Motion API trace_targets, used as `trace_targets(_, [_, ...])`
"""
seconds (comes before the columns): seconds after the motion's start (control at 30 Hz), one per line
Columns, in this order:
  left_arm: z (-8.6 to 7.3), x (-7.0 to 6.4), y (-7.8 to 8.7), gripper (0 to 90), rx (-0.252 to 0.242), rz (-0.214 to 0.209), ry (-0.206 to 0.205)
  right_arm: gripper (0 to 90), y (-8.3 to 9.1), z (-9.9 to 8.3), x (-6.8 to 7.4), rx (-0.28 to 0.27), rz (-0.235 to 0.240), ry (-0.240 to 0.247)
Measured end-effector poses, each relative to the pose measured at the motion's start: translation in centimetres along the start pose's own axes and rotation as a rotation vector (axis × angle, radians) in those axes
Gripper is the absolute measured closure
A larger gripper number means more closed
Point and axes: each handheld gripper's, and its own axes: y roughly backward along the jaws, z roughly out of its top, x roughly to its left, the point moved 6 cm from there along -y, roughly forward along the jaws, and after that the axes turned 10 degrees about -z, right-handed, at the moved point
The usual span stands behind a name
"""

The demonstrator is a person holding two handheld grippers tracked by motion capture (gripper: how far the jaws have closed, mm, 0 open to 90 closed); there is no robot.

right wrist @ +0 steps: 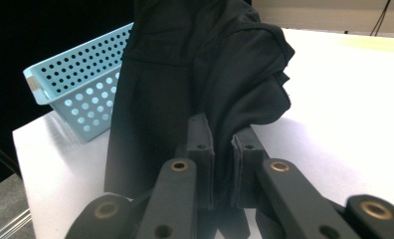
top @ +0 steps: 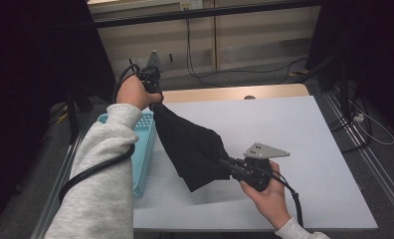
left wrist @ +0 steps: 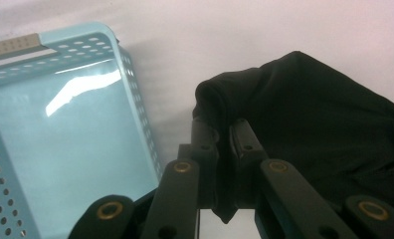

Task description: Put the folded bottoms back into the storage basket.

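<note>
Both grippers are clamped on a black cloth point(top: 192, 147), held stretched in the air over the white table point(top: 294, 129): the left gripper point(top: 154, 97) at its top, the right gripper point(top: 227, 163) low down. A blue basket point(top: 144, 149) sits just beside it, its bare shiny floor plain in the left gripper view.

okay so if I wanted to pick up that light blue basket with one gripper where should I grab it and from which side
Take the light blue basket by its thin upright side wall, probably the long one facing the white table. Come from above, one jaw inside, one outside. The top is open and looks empty in the left gripper view, and the rim is narrow. The black cloth, held by both grippers, hangs next to that wall, so move it first.
</note>
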Motion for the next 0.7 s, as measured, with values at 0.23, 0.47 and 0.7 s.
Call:
trace_targets(0.23, [-0.1, 0.4, 1.5, 83.6, -0.01, 0.01, 0.002, 81.8, -0.4, 0.8, 1.1, -0.019, 0.018, 0.007])
trace_targets(0.47, [-0.3, 1.0, 2.9, 83.6, -0.022, 0.022, 0.013, 81.8, -0.6, 1.8, 1.8, -0.05, 0.017, 0.026])
trace_targets(0.7, [-0.4, 1.8, 4.0, 83.6, -0.028, 0.025, 0.029, 81.8, -0.9, 2.6, 2.7, -0.064, 0.029, 0.035])
